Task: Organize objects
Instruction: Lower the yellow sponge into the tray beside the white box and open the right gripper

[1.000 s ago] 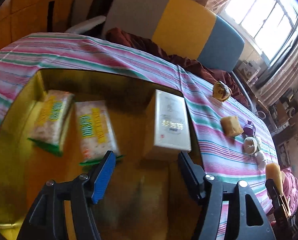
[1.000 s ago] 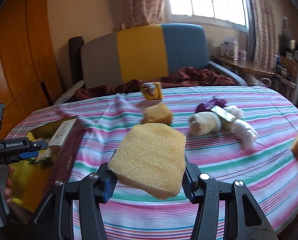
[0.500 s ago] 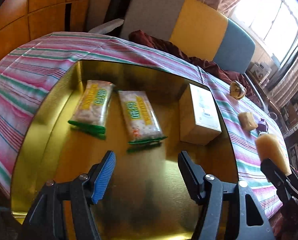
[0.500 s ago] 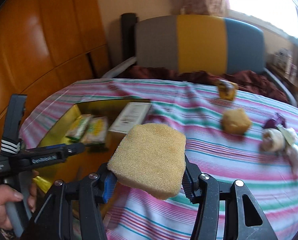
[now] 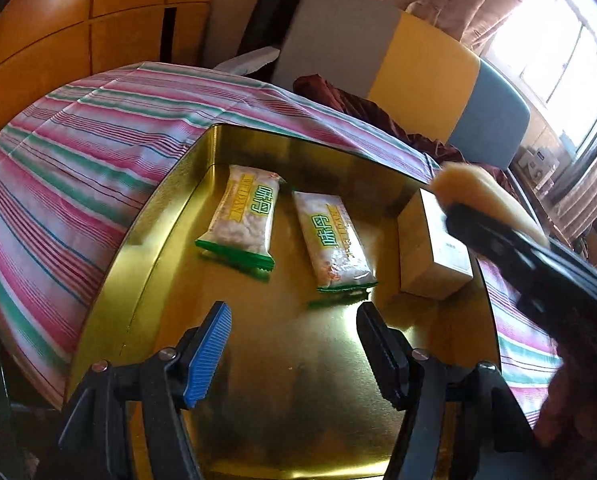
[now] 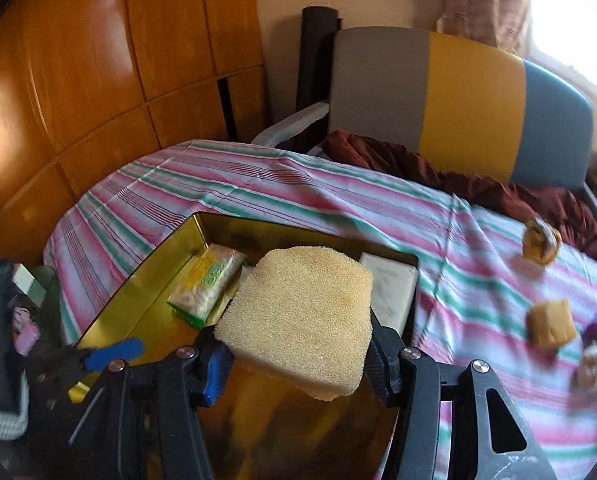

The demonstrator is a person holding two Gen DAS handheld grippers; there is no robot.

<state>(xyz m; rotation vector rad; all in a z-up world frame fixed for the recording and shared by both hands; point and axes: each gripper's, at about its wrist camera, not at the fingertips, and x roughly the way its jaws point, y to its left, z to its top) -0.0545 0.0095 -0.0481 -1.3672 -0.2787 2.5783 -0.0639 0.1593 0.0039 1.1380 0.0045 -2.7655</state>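
A striped cloth (image 6: 338, 196) carries a gold tray (image 5: 170, 216). The right gripper (image 6: 298, 356), clamped on a sponge (image 6: 298, 316), hangs over the tray for dropping; the left gripper (image 5: 294, 344), jaws apart and empty, waits above the tray's near end.

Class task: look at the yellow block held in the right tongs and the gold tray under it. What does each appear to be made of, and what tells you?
Yellow block: probably foam sponge, matte; its surface is finely pitted and grainy. Gold tray: likely thin metal, glossy; its floor mirrors the packets' green ends and its rim is crisply folded.
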